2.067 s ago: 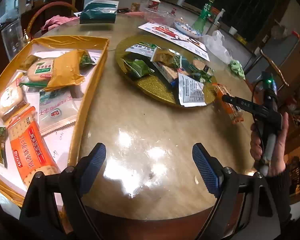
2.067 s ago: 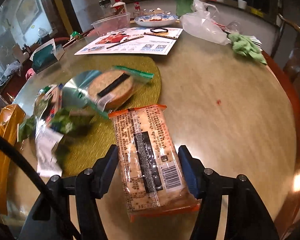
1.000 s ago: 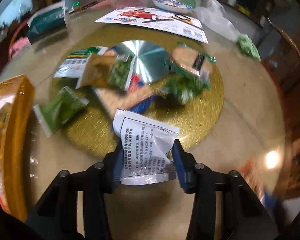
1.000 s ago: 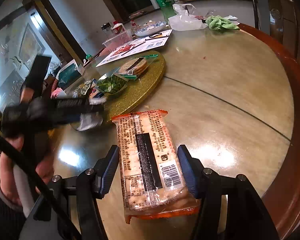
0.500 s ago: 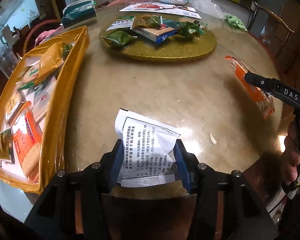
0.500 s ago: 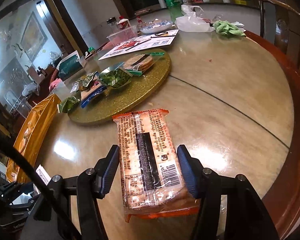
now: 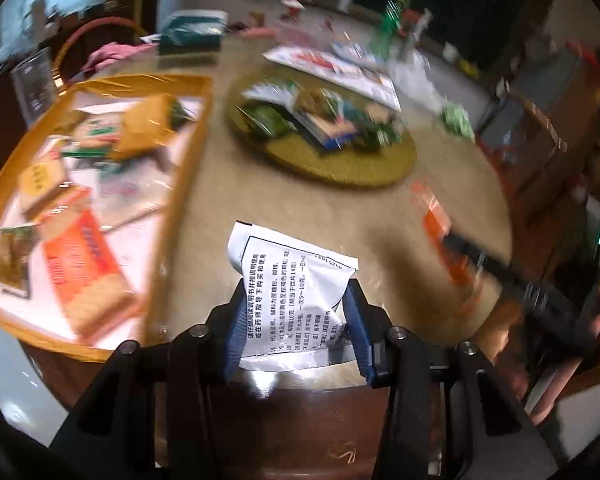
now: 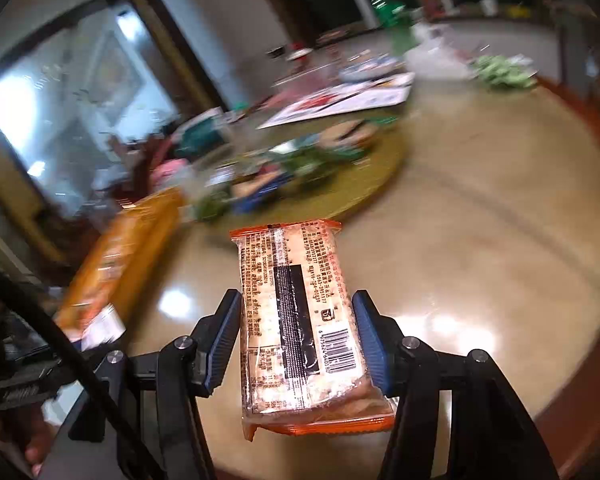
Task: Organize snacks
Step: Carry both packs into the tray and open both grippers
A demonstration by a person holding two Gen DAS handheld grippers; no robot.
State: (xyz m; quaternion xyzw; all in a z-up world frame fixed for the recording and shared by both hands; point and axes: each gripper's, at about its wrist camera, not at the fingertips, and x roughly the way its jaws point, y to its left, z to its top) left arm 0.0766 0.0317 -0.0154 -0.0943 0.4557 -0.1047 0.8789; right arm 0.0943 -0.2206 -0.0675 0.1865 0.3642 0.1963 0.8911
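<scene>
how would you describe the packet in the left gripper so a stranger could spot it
Start at the round table and the gold tray at its left edge. Just right of the tray's near corner, the left gripper holds a white packet. Unlike the colourful snacks around it, it is plain white with black printed text.

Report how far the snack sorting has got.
Partly done. Several packets already lie in the gold tray. In hand: the left gripper clamps a white sachet, and the right gripper clamps an orange cracker pack, both over the table. Left: the blurred pile of packets on the gold round mat.
</scene>
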